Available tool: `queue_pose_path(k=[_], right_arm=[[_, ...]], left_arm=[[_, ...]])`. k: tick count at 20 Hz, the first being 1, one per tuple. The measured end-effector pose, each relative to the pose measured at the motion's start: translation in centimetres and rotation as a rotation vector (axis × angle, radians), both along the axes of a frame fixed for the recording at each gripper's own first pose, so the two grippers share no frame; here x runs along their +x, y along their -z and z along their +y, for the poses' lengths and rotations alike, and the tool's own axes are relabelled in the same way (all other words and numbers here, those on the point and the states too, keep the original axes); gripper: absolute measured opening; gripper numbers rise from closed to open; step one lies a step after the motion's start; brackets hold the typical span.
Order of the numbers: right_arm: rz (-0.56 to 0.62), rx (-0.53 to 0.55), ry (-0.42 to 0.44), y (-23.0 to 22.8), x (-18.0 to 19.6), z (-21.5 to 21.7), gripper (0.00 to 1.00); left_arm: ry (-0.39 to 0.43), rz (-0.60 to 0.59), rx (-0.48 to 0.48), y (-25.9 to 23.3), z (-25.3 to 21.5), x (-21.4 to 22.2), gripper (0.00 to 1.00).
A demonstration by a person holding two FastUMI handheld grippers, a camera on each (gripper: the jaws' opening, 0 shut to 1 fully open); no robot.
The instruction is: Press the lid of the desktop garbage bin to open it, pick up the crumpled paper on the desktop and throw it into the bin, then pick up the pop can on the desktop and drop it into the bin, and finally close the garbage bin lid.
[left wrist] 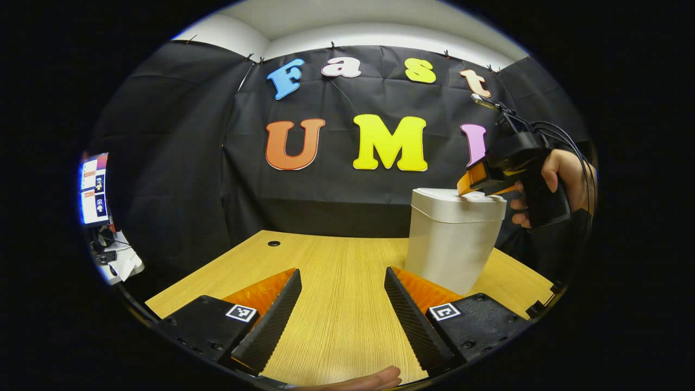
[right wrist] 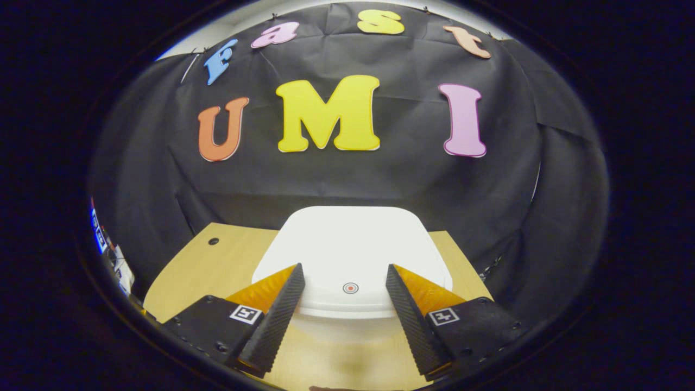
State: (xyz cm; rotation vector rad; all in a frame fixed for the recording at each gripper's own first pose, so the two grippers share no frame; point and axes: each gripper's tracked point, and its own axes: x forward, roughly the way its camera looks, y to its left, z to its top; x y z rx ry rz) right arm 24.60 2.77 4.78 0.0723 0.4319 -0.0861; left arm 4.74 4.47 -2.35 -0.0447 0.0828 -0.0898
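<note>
In the right gripper view, the right gripper [right wrist: 344,296] sat at the bottom of the frame with its fingers spread wide, gripping nothing, poised over the front edge of the bin's closed lid [right wrist: 350,255]. A small round mark [right wrist: 351,288] on the lid lay between the fingertips. In the left gripper view, the left gripper [left wrist: 343,293] was equally wide apart and empty above bare table [left wrist: 336,271]. The garbage bin [left wrist: 453,239] stood right of centre on the table. At the right edge a hand [left wrist: 559,179] held the right gripper at the lid's top.
</note>
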Motion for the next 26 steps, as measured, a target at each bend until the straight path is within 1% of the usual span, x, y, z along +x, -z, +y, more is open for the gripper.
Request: queue_pose_path(k=[1,2,3,4,5,6,8,10,12,13,14,15,16,17,20,21,22,23,26], right_arm=[[-0.019,-0.01,-0.006,0.1,-0.1,0.0,0.92],[-0.05,-0.009,-0.003,0.1,-0.2,-0.1,0.95],[-0.078,-0.015,-0.002,0.3,-0.4,0.0,0.96],[-0.107,-0.04,-0.01,0.1,-0.5,0.0,0.99],[-0.128,-0.044,-0.034,-0.3,-0.6,0.4,0.99],[-0.127,-0.044,-0.066,-0.2,-0.9,0.8,0.94],[-0.142,-0.017,-0.096,-0.5,-1.7,0.8,0.94],[-0.164,-0.003,-0.122,-0.5,-2.9,1.1,0.93],[-0.238,-0.03,-0.146,-1.0,-4.8,1.3,0.93],[-0.282,-0.061,-0.142,-1.1,-5.8,1.1,0.95],[-0.323,-0.08,-0.125,-0.8,-7.1,0.8,0.93],[-0.345,-0.094,-0.092,-0.2,-8.3,0.4,0.92],[-0.347,-0.114,-0.08,1.0,-9.3,0.3,0.92],[-0.343,-0.128,-0.088,1.9,-10.7,0.4,0.93],[-0.365,-0.105,-0.117,3.7,-13.5,1.0,0.93],[-0.367,-0.098,-0.112,4.3,-14.2,0.6,0.98],[-0.368,-0.096,-0.116,4.8,-14.9,0.3,0.93],[-0.369,-0.095,-0.129,5.3,-15.6,0.2,0.93],[-0.402,-0.079,-0.126,6.0,-17.8,-1.6,0.93]], left_arm=[[-0.005,0.0,-0.002,0.1,0.2,0.0,0.99],[-0.007,0.001,-0.002,0.1,0.3,0.1,0.99],[-0.009,0.002,-0.001,0.3,0.3,0.2,0.99],[-0.015,0.005,0.0,0.3,0.4,0.2,0.99],[-0.021,0.007,-0.001,0.3,0.7,0.4,0.99],[-0.022,0.007,-0.004,0.2,0.7,0.5,0.99],[-0.024,0.005,-0.005,0.3,0.6,0.5,0.99],[-0.043,0.007,0.0,0.5,0.9,0.5,0.99],[-0.055,-0.004,-0.011,0.2,0.8,0.7,0.99],[-0.047,-0.007,-0.012,0.2,0.2,0.7,0.99],[-0.037,-0.009,-0.005,0.1,-0.4,0.7,0.99],[-0.035,-0.011,0.008,0.2,-0.7,0.7,0.99],[-0.038,-0.01,0.026,0.4,-0.9,0.8,0.99],[-0.044,-0.009,0.042,0.5,-1.1,0.9,0.99],[-0.042,-0.025,0.066,0.3,-2.4,0.6,0.99],[-0.036,-0.028,0.062,0.3,-2.9,0.6,0.99],[-0.023,-0.032,0.063,0.3,-3.6,0.5,0.99],[-0.018,-0.042,0.063,0.1,-4.0,0.3,0.99],[-0.015,-0.07,0.066,-0.2,-5.2,0.5,0.99]])
